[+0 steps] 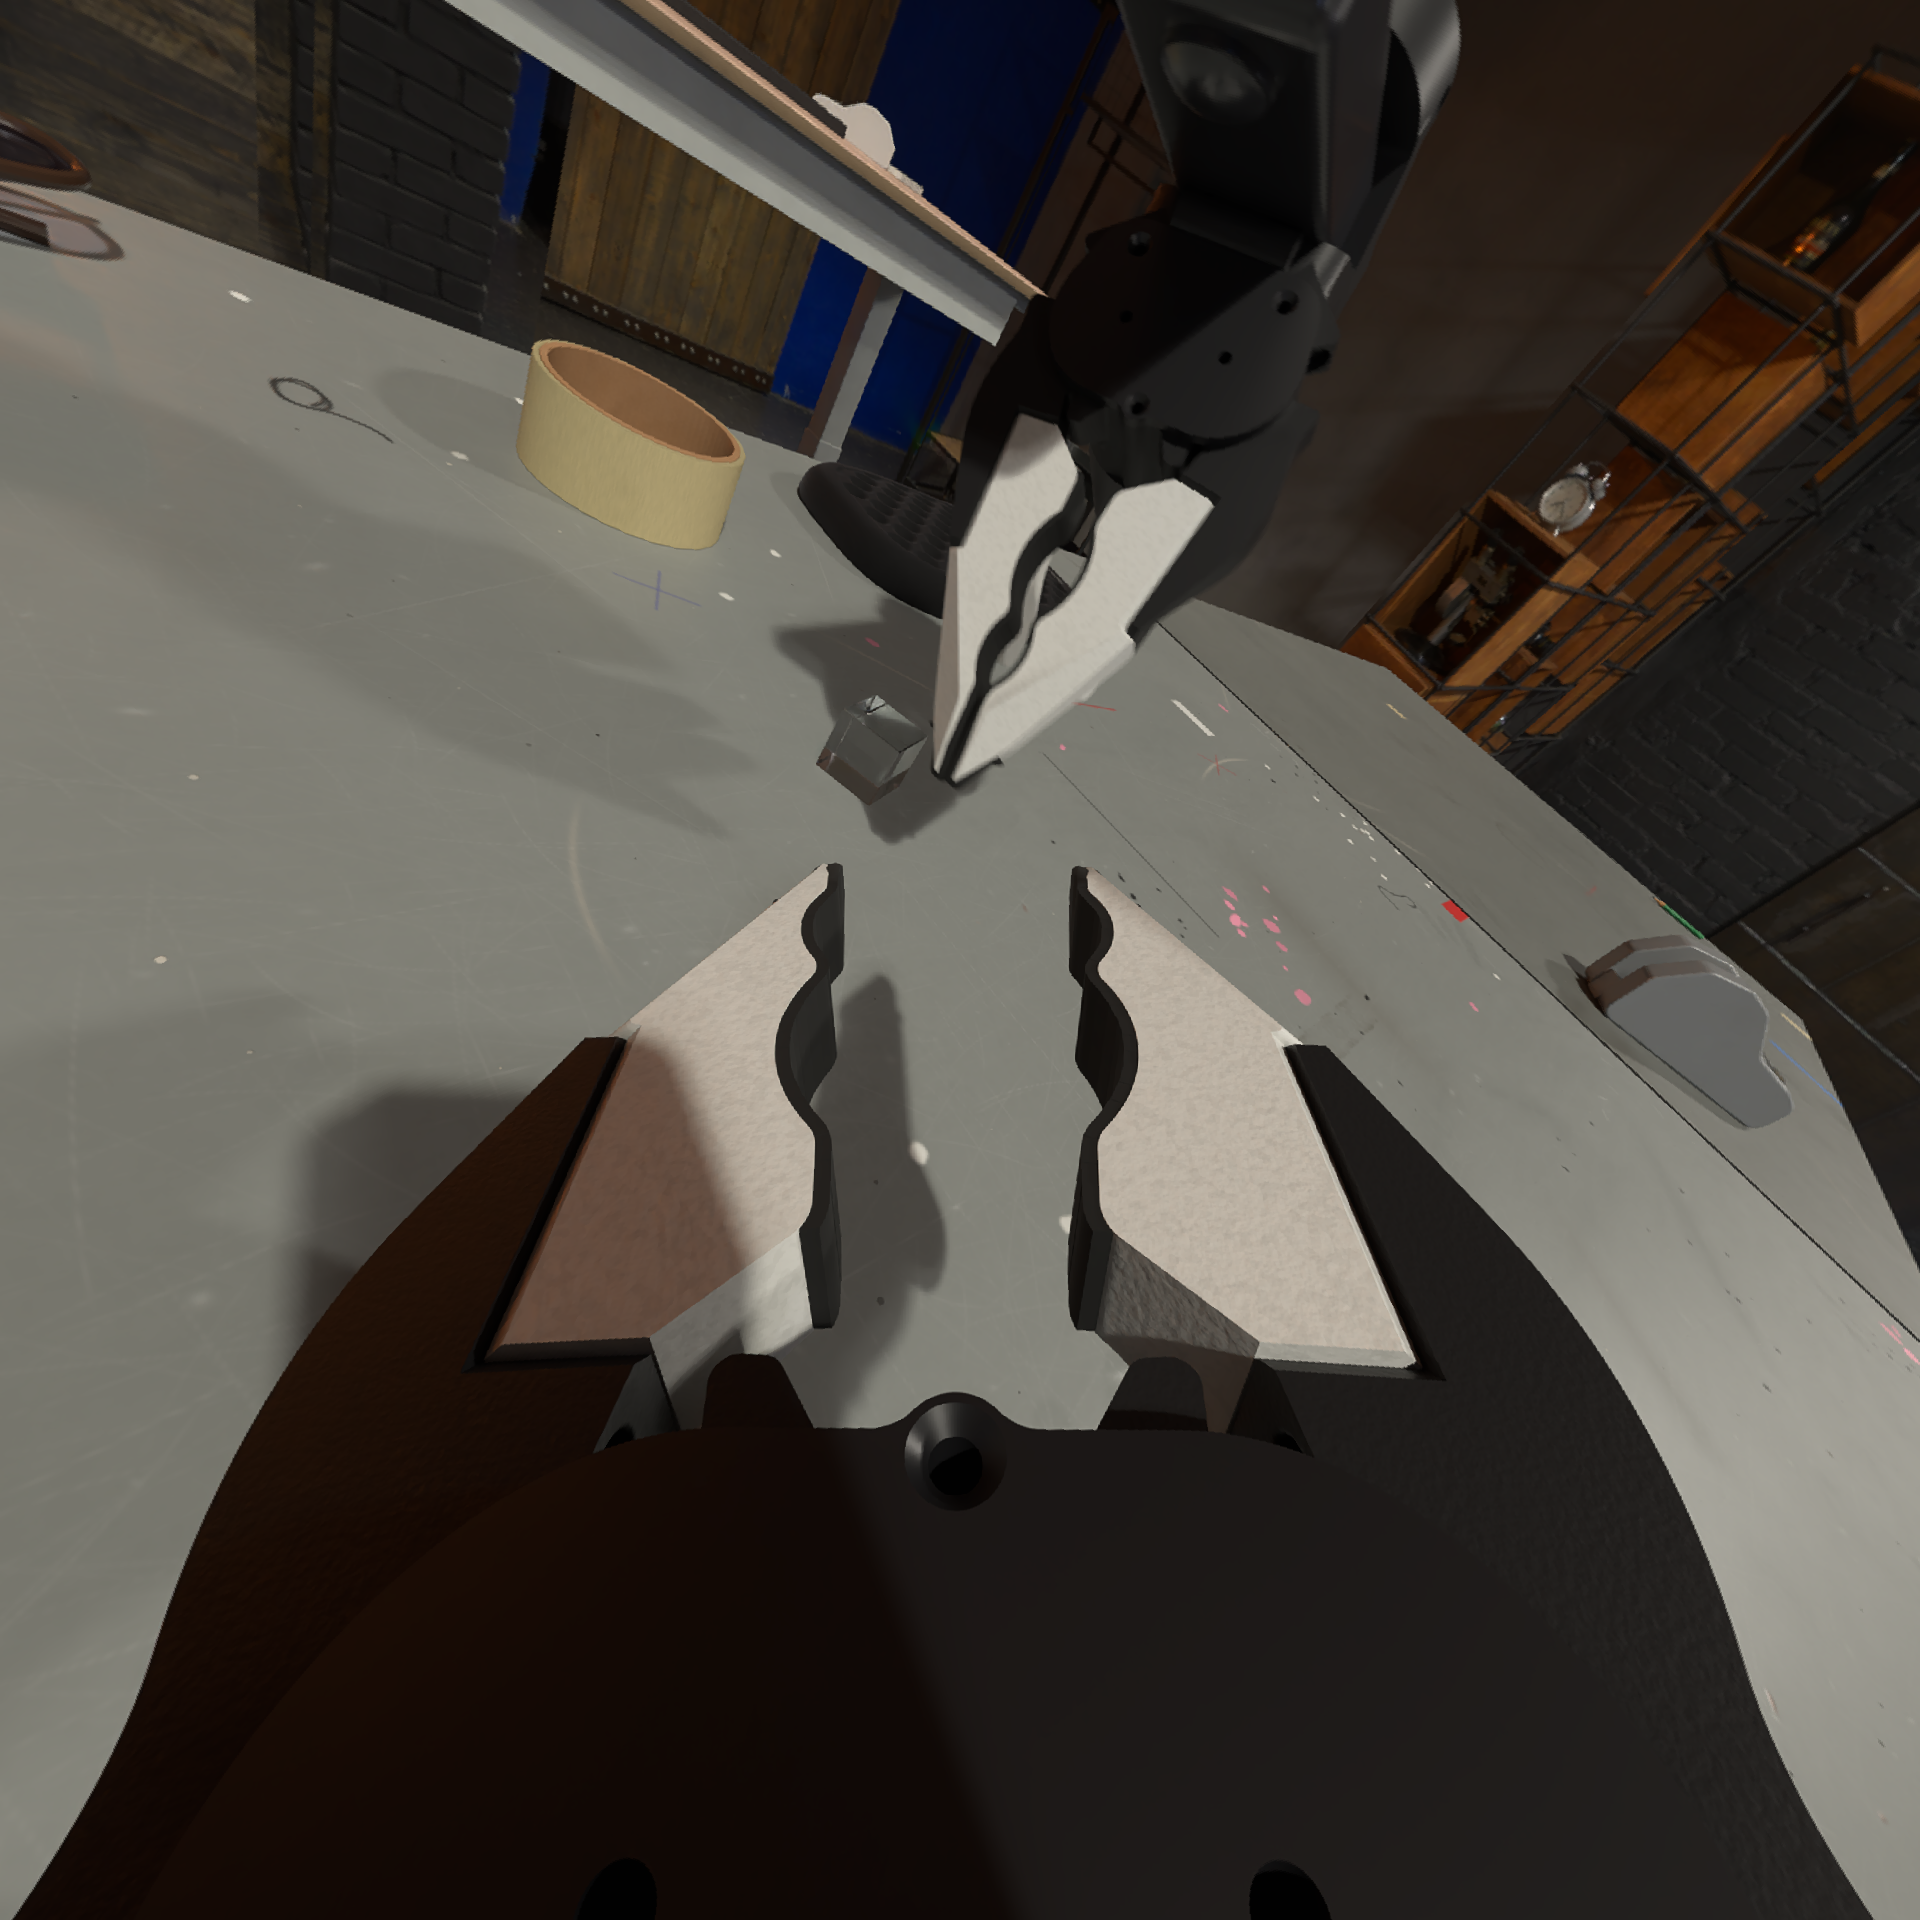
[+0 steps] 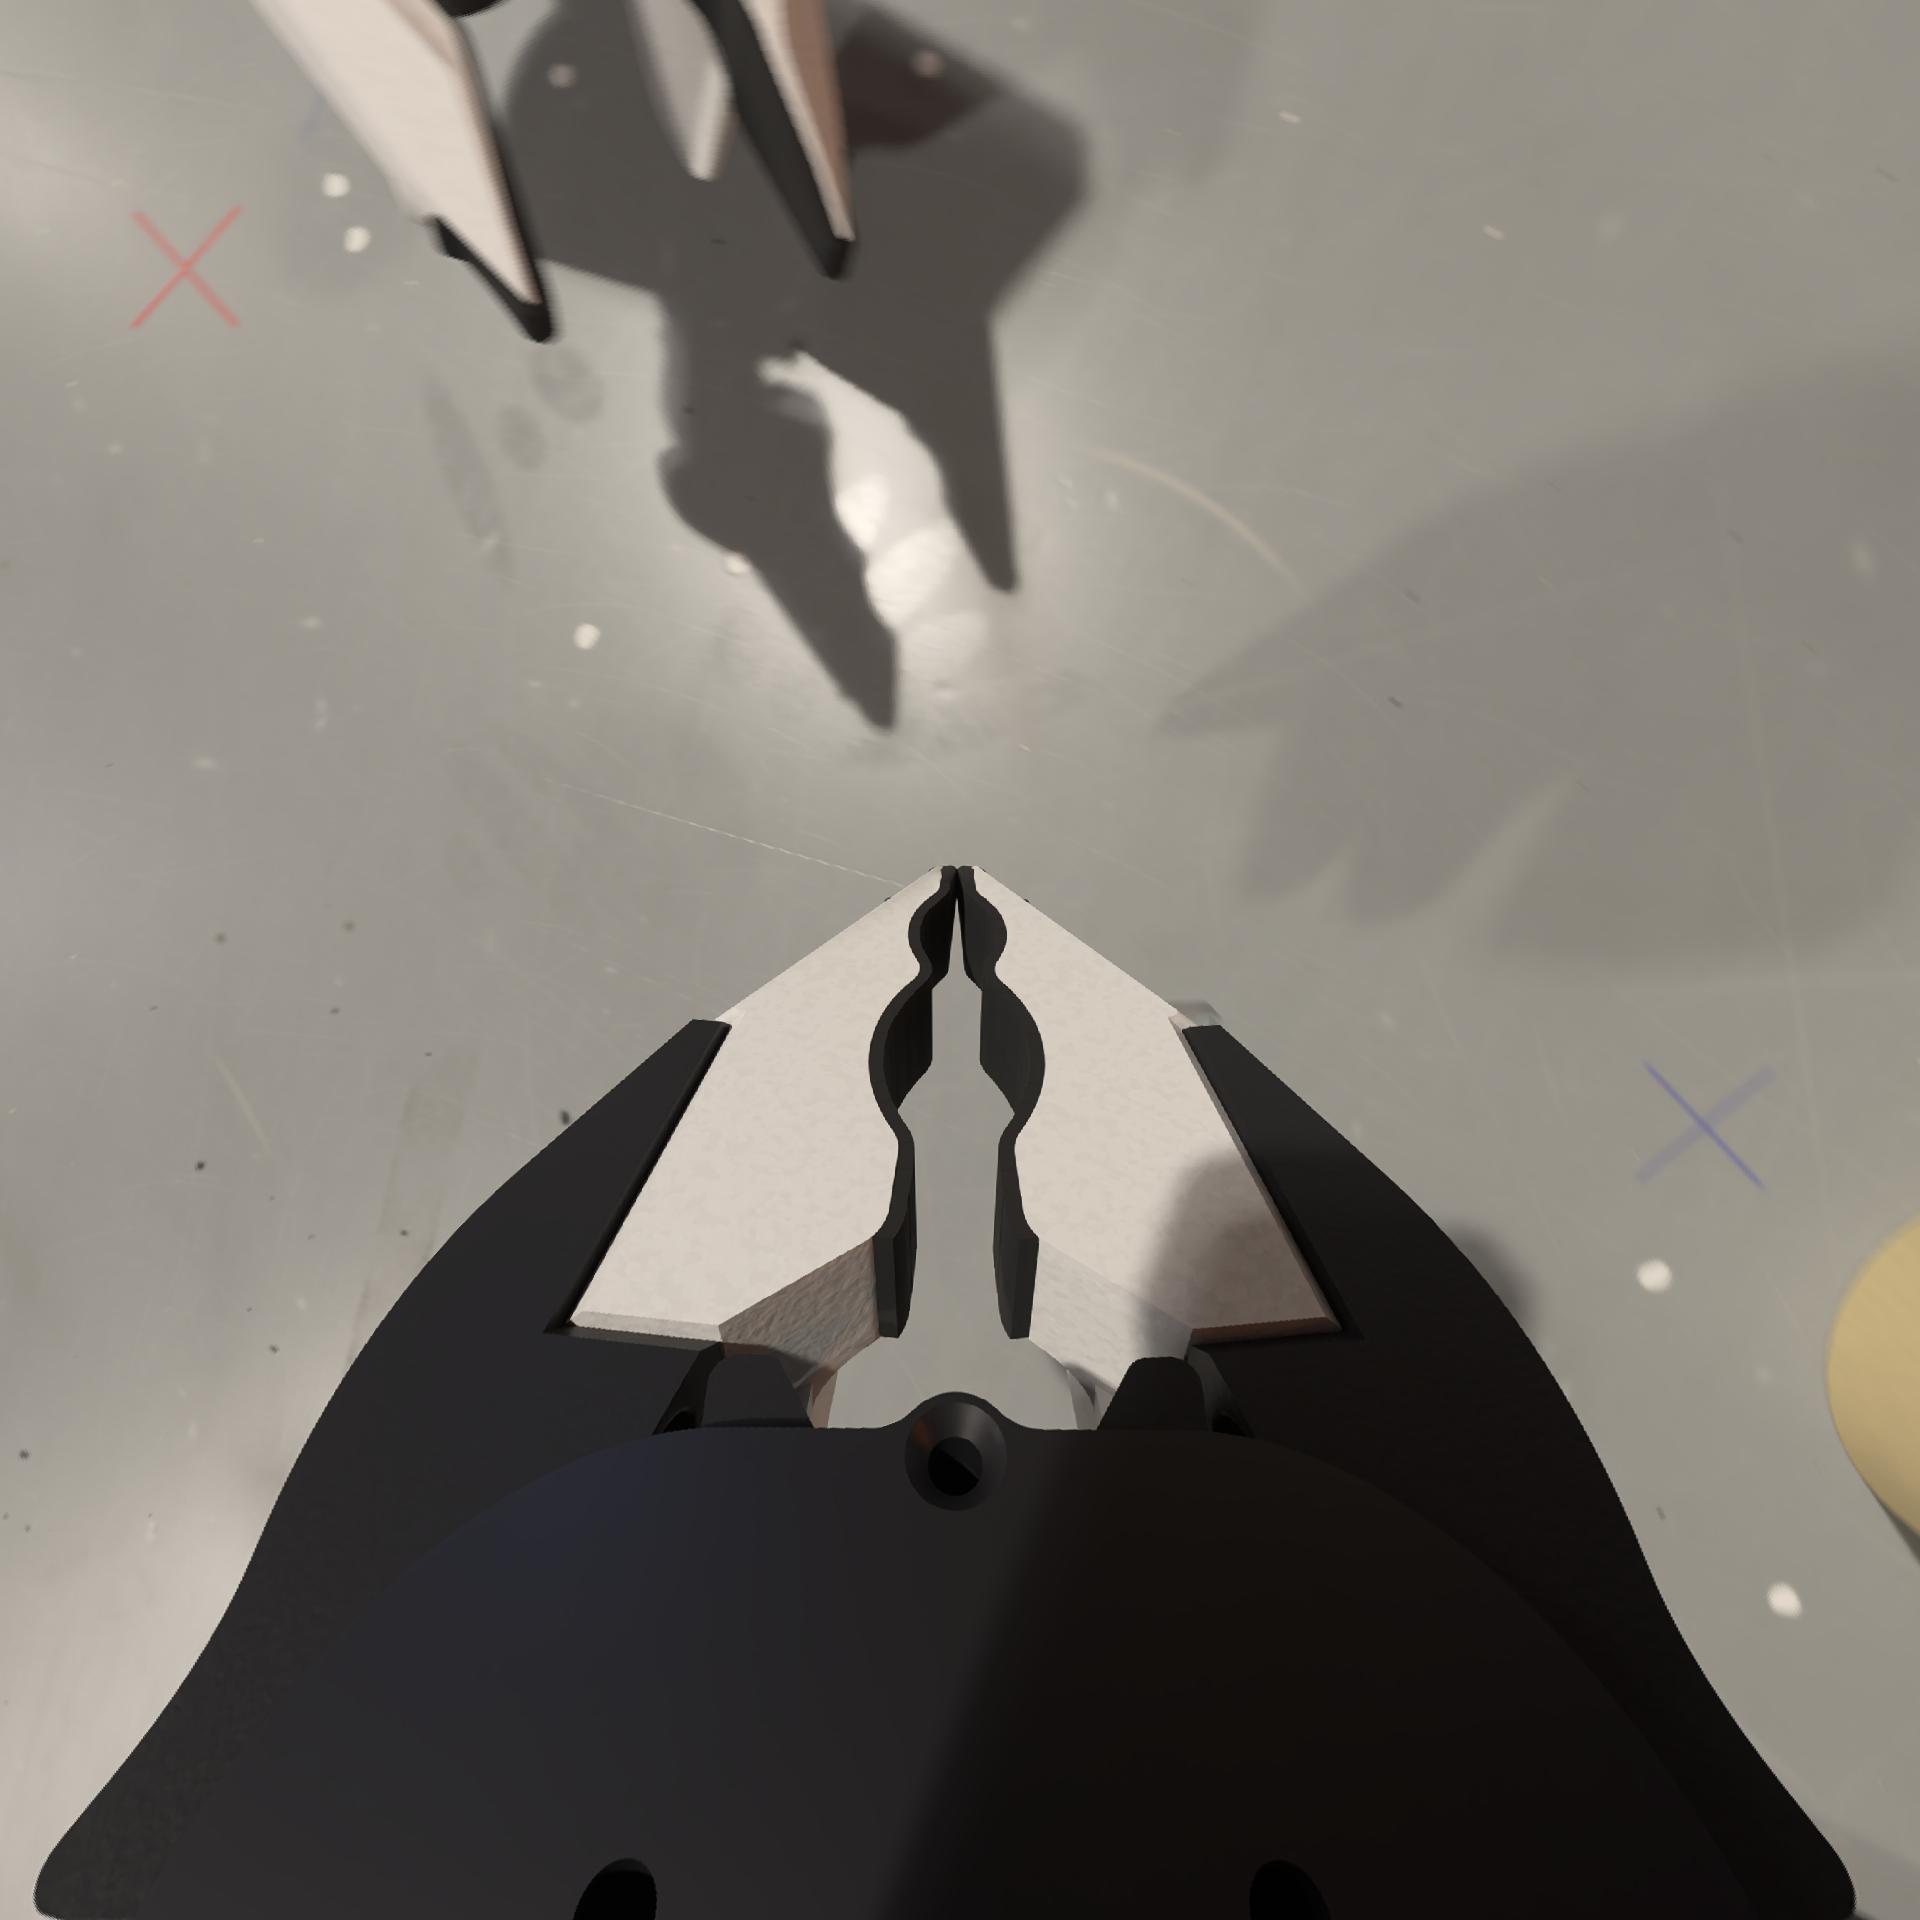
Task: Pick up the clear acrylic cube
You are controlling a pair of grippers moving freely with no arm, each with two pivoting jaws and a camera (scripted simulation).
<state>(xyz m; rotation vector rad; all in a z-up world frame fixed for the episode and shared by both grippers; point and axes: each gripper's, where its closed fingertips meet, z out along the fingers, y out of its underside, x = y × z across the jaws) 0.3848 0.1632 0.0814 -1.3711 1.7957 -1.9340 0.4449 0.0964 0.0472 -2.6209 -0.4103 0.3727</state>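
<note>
The clear acrylic cube [image 1: 868, 750] sits on the grey table [image 1: 312, 831], small and glassy. In the left wrist view my left gripper [image 1: 958, 878] is open and empty, its tips a short way in front of the cube. My right gripper [image 1: 951, 767] comes down from above with its jaws shut on nothing, its tips at the table just right of the cube and close beside it. In the right wrist view the right gripper [image 2: 956, 873] is shut and the left gripper [image 2: 686, 291] shows open at the top. The cube is almost hidden there behind my right finger.
A roll of beige tape [image 1: 623, 447] lies on the table beyond the cube; its edge shows in the right wrist view [image 2: 1881, 1382]. A grey flat block [image 1: 1683, 1029] lies near the table's right edge. A shelf rack [image 1: 1662, 416] stands beyond that edge.
</note>
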